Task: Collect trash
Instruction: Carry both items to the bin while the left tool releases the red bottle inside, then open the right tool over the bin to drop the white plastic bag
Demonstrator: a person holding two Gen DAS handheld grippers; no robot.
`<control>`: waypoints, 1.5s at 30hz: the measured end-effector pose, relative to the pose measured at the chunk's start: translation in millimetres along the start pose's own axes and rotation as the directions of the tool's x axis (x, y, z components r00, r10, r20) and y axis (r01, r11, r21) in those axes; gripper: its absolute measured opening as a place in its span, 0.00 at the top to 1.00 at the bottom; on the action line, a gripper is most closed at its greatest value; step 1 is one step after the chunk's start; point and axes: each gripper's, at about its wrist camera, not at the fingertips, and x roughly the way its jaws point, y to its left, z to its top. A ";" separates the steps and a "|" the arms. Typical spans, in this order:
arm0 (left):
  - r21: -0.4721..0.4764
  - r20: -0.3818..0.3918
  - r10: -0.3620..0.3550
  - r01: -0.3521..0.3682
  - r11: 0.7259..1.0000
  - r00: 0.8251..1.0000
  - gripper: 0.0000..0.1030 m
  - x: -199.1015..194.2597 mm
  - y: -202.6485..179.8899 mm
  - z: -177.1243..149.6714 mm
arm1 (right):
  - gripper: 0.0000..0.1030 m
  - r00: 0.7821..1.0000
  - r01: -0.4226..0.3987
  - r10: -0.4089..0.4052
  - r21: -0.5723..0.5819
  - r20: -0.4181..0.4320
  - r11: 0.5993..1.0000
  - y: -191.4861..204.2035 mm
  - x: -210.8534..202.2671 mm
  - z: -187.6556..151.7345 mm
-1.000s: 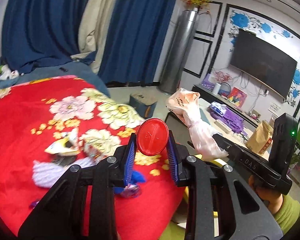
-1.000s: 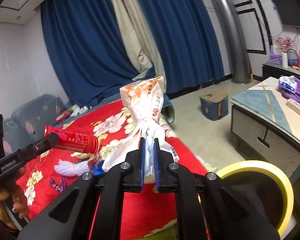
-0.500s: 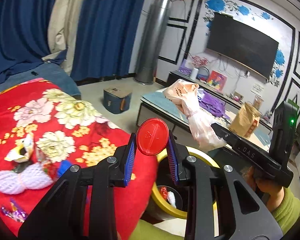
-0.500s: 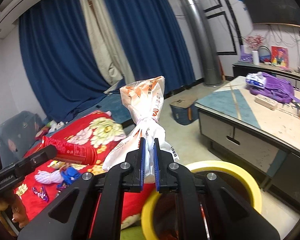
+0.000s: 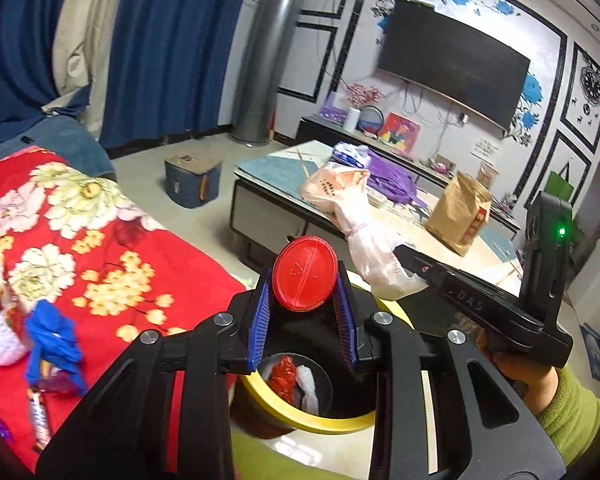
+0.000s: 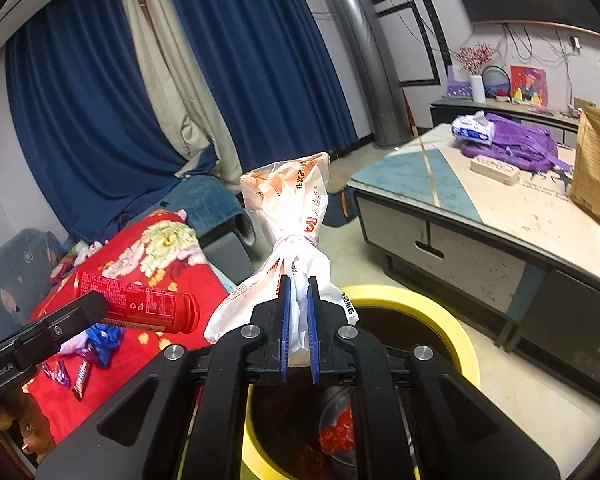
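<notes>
Left tool point(image 5: 305, 308) is clamped on a red can point(image 5: 305, 273), seen cap-first at frame centre above the yellow-rimmed bin point(image 5: 324, 426). In the right wrist view the can point(image 6: 138, 303) lies horizontal at left centre. Right tool point(image 6: 298, 330) is clenched on a knotted plastic bag point(image 6: 290, 236), which stands upright at frame centre over the bin point(image 6: 456, 328). Red and white scraps lie inside the bin. Wrappers point(image 5: 40, 412) remain on the red floral blanket point(image 5: 112, 264), lower left.

Dark TV point(image 5: 452, 66) on wall; purple backpack point(image 6: 516, 148) and brown paper bag point(image 6: 596, 168) on bench point(image 6: 428, 176); blue curtains point(image 6: 256, 52) behind.
</notes>
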 end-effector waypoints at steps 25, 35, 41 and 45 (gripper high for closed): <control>0.003 -0.180 -0.059 0.061 0.998 0.982 0.66 63.9 -14.1 -22.6 | 0.74 0.982 0.091 -0.076 0.083 -0.173 0.992 -53.7 25.7 -45.5; -0.013 -0.100 -0.001 0.000 1.000 0.995 0.11 36.9 -2.6 -15.2 | 0.59 0.990 0.089 -0.081 0.062 -0.120 0.994 -40.7 15.0 -36.4; 0.000 -0.030 0.062 -0.062 0.998 0.998 0.11 12.0 2.1 -9.7 | 0.55 0.997 0.059 -0.057 0.022 -0.061 0.998 -18.9 2.3 -26.5; -0.014 0.008 0.100 -0.099 0.995 0.995 0.11 -3.6 10.5 -6.6 | 0.53 0.999 0.031 -0.031 -0.004 -0.038 1.000 -3.1 -3.4 -22.7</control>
